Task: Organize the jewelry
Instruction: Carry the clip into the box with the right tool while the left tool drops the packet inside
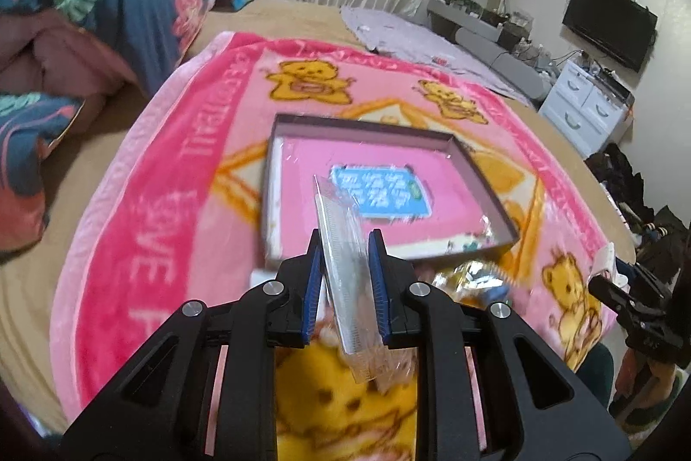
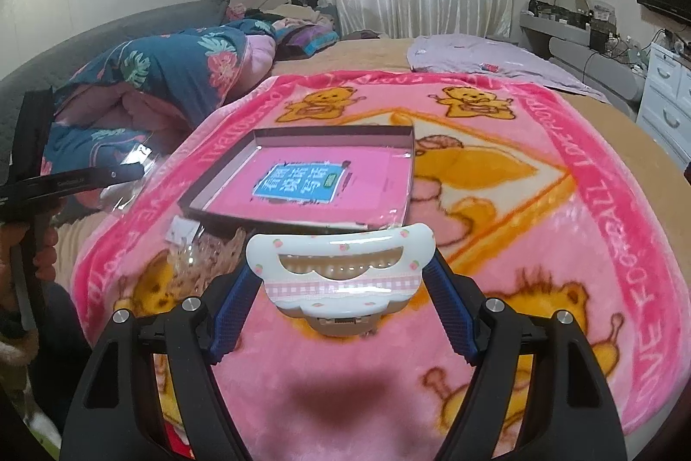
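**Both claws loaded, tray straight ahead**

Our left gripper point(image 1: 347, 279) is closed on a clear plastic packet point(image 1: 345, 271), pinched between blue pads; the packet's long axis runs forward, away from us, tilted slightly left. Our right gripper point(image 2: 341, 288) holds a white hair clip point(image 2: 341, 266) with pink strawberry print, its long axis crosswise, ends against both fingers.

Just beyond both claws lies the shallow open tray point(image 1: 483, 176), pink inside with a blue label, on a pink bear blanket point(image 2: 561, 245). More small packets point(image 2: 194, 258) sit beside its near edge. We judge the left packet's tip nearer the tray.
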`<state>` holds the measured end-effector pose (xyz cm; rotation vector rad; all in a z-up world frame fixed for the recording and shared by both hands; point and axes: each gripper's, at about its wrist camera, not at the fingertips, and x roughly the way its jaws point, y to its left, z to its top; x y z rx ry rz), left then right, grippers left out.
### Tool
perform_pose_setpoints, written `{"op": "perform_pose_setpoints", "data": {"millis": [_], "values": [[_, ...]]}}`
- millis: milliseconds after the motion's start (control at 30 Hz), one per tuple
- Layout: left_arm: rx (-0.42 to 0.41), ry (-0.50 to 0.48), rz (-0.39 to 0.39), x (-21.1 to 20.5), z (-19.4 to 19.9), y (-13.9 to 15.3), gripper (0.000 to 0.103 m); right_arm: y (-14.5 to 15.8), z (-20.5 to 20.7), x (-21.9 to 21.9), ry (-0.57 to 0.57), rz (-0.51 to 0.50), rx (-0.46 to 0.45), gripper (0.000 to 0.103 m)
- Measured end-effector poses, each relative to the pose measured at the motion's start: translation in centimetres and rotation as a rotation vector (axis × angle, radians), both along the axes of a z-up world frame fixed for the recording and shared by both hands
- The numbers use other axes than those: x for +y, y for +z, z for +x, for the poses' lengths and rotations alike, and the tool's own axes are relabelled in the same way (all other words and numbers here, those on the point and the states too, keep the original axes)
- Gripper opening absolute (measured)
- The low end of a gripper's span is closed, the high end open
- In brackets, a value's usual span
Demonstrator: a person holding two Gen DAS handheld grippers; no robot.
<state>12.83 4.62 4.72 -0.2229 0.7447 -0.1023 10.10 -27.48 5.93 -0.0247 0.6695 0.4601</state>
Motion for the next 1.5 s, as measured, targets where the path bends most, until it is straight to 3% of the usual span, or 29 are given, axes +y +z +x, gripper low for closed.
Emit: {"op": "perform_pose_setpoints", "data": {"millis": [367, 700, 1067, 1467, 1500], "values": [[0.002, -0.071, -0.011, -2.5, 5.0, -0.2, 0.014, 1.3, 3.3, 0.6, -0.029, -0.017, -0.019, 0.074], [0.027, -0.093, -0.04, -3.2, 8.8, -2.8, 0.014, 1.6, 6.7, 2.1, -0.038, -0.03, -0.022, 0.074], [0.082, -0.107, -0.018, -2.8, 11.0, -6.4, 0.014, -0.7, 11.3, 4.2, -0.056, -0.031, 0.054, 0.074], [0.13, -0.093, -0.024, -1.4, 12.1, -8.1, 0.015, -5.0, 14.6, 7.5, -0.03, -0.071, 0.169, 0.074], [0.131, -0.09, -0.026, -1.2, 12.0, -8.1, 0.019, -5.3, 14.6, 7.8, -0.028, -0.076, 0.176, 0.074]]}}
